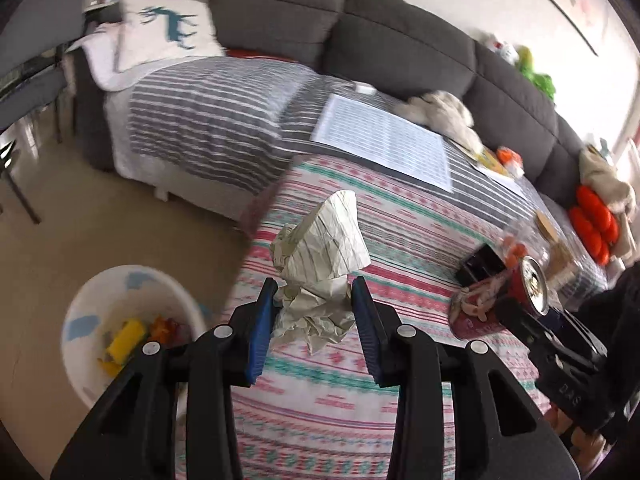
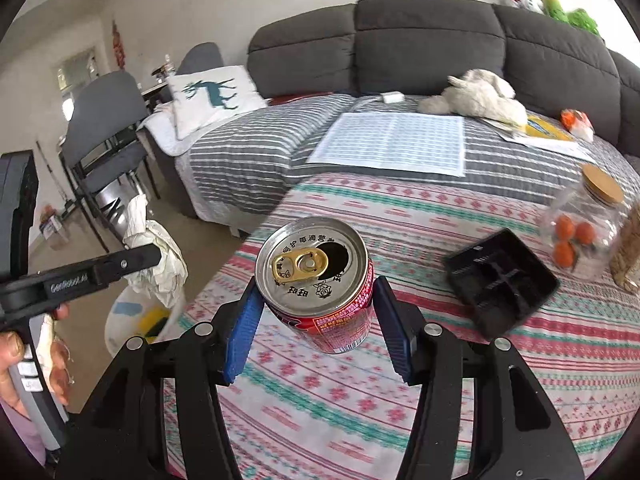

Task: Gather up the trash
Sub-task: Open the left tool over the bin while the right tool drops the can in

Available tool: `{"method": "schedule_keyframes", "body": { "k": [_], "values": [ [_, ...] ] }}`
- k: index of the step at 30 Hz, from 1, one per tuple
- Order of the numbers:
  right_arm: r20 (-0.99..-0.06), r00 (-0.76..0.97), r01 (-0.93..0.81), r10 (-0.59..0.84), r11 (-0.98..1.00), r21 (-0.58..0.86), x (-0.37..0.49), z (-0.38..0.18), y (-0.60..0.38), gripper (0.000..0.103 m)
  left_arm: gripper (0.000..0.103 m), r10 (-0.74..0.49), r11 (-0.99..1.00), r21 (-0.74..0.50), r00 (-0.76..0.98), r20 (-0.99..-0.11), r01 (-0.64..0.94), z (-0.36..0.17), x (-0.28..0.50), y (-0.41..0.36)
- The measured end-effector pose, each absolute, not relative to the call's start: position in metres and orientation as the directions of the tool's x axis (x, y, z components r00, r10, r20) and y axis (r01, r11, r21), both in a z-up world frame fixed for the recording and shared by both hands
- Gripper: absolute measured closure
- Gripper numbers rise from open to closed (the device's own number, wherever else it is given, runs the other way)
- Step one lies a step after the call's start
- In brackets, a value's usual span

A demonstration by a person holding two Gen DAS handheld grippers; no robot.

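Observation:
My left gripper (image 1: 314, 300) is shut on a crumpled wad of white paper (image 1: 320, 256), held above the edge of a patterned tablecloth (image 1: 320, 400). The same paper (image 2: 156, 252) hangs from the left gripper in the right wrist view. My right gripper (image 2: 316, 300) is shut on an opened red drink can (image 2: 320, 280), lifted off the cloth. That can (image 1: 528, 284) also shows at the right of the left wrist view. A white trash bin (image 1: 84, 320) with yellow and orange scraps inside stands on the floor, below and left of the left gripper; its rim (image 2: 124, 312) shows under the paper.
A black plastic tray (image 2: 500, 284) and a clear jar of oranges (image 2: 580, 232) lie on the cloth at right. Beyond is a grey sofa (image 2: 420, 40) with a striped throw, a printed sheet (image 2: 392, 144), a plush toy (image 2: 480, 96). Grey chairs (image 2: 104, 128) stand at left.

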State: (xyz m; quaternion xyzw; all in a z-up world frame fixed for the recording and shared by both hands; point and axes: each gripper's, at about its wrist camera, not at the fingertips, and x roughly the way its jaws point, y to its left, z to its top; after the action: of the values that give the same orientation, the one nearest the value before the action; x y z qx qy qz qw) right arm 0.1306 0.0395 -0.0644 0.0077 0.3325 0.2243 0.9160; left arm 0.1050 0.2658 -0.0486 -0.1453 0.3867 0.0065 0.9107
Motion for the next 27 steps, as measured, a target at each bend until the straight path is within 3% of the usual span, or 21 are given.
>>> {"method": "schedule_keyframes", "body": {
  "k": [9, 15, 20, 24, 27],
  "values": [
    [-0.599, 0.644, -0.481, 0.476, 0.861, 0.167, 0.114, -0.064, 0.096, 0.050, 0.064, 0.044, 0.903, -0.243, 0.640, -0.767, -0.353, -0.061, 0.088, 0.351],
    [-0.606, 0.605, -0.513, 0.517, 0.835, 0.200, 0.110, -0.072, 0.132, 0.050, 0.063, 0.056, 0.852, -0.279, 0.608, -0.792, -0.443, -0.072, 0.079, 0.396],
    [-0.616, 0.570, -0.532, 0.543, 0.816, 0.227, 0.108, -0.078, 0.165, 0.050, 0.042, 0.032, 0.800, -0.305, 0.544, -0.838, -0.517, -0.084, 0.077, 0.420],
    [-0.621, 0.555, -0.557, 0.553, 0.802, 0.216, 0.105, -0.077, 0.192, 0.050, 0.036, 0.056, 0.760, -0.354, 0.597, -0.800, -0.546, -0.069, 0.061, 0.437],
    [-0.628, 0.547, -0.572, 0.554, 0.795, 0.204, 0.106, -0.078, 0.211, 0.050, 0.033, 0.146, 0.723, -0.354, 0.632, -0.761, -0.594, -0.051, 0.042, 0.452]
  ]
}}
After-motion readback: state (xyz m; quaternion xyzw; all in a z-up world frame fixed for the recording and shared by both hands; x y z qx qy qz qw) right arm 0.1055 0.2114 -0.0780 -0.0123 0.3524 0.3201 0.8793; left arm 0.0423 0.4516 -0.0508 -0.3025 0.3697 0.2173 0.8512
